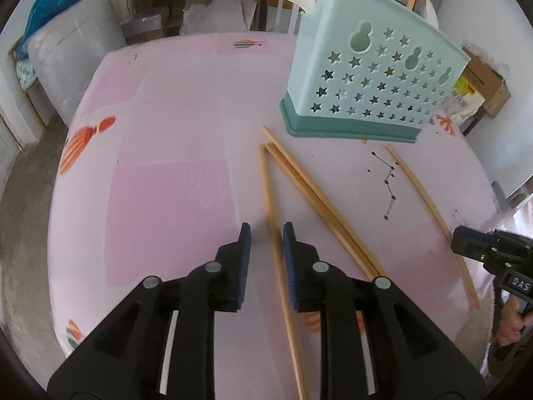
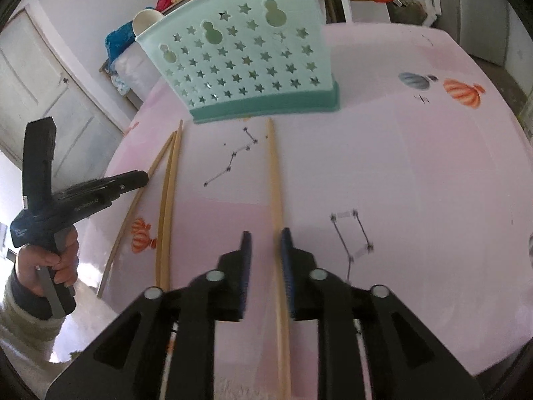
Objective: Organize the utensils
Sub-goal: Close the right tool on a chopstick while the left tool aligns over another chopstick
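Our left gripper (image 1: 266, 233) and right gripper (image 2: 265, 235) are both open wide, each with one chopstick (image 1: 270, 196) (image 2: 273, 180) lying between its fingers on the pink bench (image 1: 166, 166). If we squeeze off-centre, a stick could roll away. The holder (image 1: 363, 76) stands ahead, with two more sticks (image 1: 316, 196) nearby.

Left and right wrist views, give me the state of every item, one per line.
left gripper: open, astride a chopstick
right gripper: open, astride a chopstick
utensil holder: upright on the table
paired chopsticks: lying flat
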Demonstrator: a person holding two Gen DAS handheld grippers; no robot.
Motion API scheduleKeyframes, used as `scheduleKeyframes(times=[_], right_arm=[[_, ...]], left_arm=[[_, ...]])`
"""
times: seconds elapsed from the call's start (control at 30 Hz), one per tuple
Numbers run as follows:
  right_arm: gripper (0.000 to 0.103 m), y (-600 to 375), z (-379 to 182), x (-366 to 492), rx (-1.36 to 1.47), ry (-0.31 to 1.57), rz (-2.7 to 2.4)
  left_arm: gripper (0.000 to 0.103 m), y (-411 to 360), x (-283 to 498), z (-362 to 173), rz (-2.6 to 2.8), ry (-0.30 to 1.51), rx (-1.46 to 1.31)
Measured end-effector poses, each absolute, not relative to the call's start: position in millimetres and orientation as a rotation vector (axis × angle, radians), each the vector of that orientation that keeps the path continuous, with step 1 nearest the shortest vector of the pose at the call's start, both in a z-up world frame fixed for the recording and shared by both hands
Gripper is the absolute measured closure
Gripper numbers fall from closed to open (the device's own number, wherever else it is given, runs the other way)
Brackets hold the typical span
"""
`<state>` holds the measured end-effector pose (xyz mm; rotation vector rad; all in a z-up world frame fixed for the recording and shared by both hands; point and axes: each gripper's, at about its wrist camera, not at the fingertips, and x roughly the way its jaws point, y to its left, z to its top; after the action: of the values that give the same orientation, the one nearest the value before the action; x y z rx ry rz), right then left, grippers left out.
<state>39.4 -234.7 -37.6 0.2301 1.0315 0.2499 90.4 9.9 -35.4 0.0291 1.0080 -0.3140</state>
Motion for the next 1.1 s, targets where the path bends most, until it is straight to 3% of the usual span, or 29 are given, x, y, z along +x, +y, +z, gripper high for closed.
scheduleKeyframes(times=[0.37,0.5,1.1], right_arm=[[0.084,-212,-39,80,0.125,1.009,0.248],[0.096,-205,-39,86,0.093,0.999,0.215],[0.096,-227,-41,61,0.176,1.037,0.176]], left_arm=[[0.086,-6,111,-36,-0.26,0.954,0.139],[0.096,-7,113,-36,-0.25,0.929,0.151],[0.098,0,88,-36,-0.236,0.955,0.178]])
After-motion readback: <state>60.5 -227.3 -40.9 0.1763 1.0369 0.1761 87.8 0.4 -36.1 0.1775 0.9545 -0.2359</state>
